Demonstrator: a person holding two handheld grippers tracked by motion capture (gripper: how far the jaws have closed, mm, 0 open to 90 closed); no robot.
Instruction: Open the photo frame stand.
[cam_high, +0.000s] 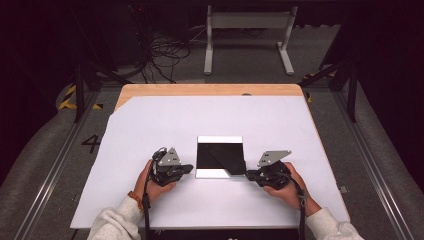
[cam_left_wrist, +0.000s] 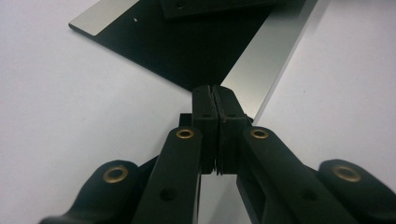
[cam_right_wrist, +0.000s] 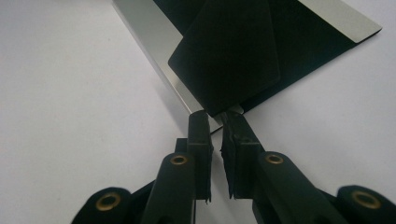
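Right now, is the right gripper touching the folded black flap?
Touching: in the right gripper view, the right gripper pinches the tip of the black flap.

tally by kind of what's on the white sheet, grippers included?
Grippers: 2, the left gripper and the right gripper
Flat square plates, black with silver edge strips: 1, the plate
Black sheets lying on that plate: 1, the black sheet, its corner at the right gripper's tips
Total: 4
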